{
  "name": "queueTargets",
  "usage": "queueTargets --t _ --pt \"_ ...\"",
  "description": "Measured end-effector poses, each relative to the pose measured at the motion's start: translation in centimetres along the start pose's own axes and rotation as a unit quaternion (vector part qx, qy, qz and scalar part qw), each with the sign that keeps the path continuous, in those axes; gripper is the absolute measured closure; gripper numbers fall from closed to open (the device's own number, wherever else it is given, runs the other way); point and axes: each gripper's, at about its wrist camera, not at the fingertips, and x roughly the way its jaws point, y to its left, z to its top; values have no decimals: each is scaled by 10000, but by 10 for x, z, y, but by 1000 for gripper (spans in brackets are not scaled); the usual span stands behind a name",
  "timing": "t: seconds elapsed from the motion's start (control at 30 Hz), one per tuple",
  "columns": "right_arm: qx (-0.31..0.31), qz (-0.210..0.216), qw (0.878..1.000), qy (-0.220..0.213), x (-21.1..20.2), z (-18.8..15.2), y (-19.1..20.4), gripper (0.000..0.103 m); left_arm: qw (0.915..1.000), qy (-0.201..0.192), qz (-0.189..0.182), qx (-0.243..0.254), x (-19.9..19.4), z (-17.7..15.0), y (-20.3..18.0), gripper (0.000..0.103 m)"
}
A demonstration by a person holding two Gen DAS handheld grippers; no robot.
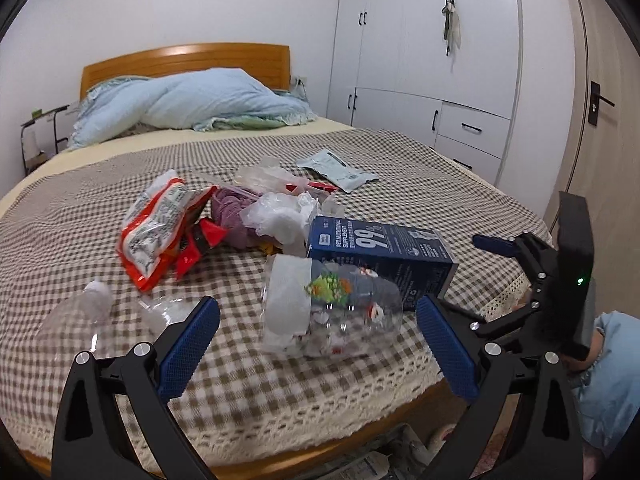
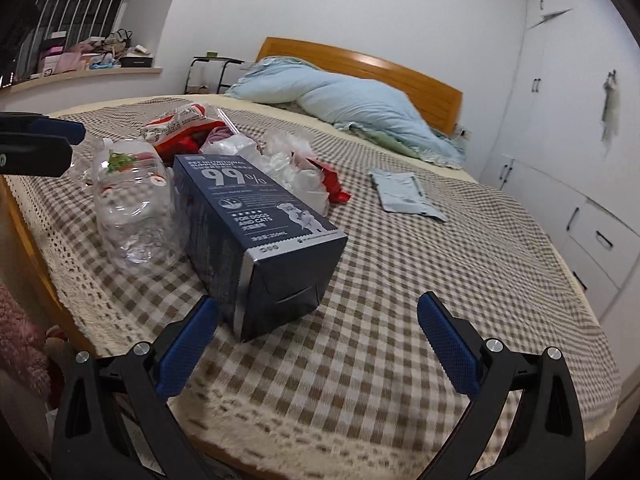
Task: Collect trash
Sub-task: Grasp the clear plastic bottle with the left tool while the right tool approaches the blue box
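While nothing is held yet, the trash lies on the bed (image 1: 100,216), near edge.
Left gripper (image 1: 318,340): wide, before the jar (image 1: 332,312); it should be closed gently.
Right gripper (image 2: 318,340): wide, before the box (image 2: 256,232); the narrow end should be taken.

Wide open checked bedspread (image 2: 420,280) lies ahead and to the right of the right gripper (image 2: 318,344), nothing there but a flat grey pouch (image 2: 404,196) farther back. The dark blue box (image 2: 256,232) juts straight between its spread fingers. On the left, the clear jar (image 1: 332,312) blocks the left gripper (image 1: 318,344), with a clear bottle (image 1: 80,312) crowding its left side and wrappers (image 1: 160,224) piled behind.
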Motion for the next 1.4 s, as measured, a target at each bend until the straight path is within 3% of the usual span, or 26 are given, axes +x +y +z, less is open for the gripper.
queueTargets --t 0.1,0.23,0.4,0.5,0.53,0.6,0.73,1.07,1.33,1.4 --pt "237 123 9996 54 8 2 -6 8 9997 203 -79 -92 14 6 6 8" --pt "443 370 9983 68 15 7 -9 8 9986 398 -307 -153 28 8 10 18" --pt "749 455 9960 192 27 8 -14 7 9938 609 -841 -397 44 8 20 43" --pt "762 392 9960 238 32 10 -11 7 9899 563 -1196 -521 44 8 26 63" --pt "776 387 9959 256 33 11 -9 7 9880 561 -1321 -564 43 8 27 63" --pt "795 398 9956 280 36 13 -5 7 9854 493 -1521 -592 39 9 29 83" --pt "691 348 9965 313 40 16 2 7 9793 360 -1881 -660 27 15 31 99" --pt "982 33 9946 319 39 21 9 7 9914 -237 -1228 -376 -7 40 33 102" --pt "1201 -188 9913 514 49 29 14 7 9951 -299 -750 -567 -6 49 48 102" --pt "1386 -522 9872 593 50 29 16 7 9956 -344 -686 -533 -7 51 48 102"
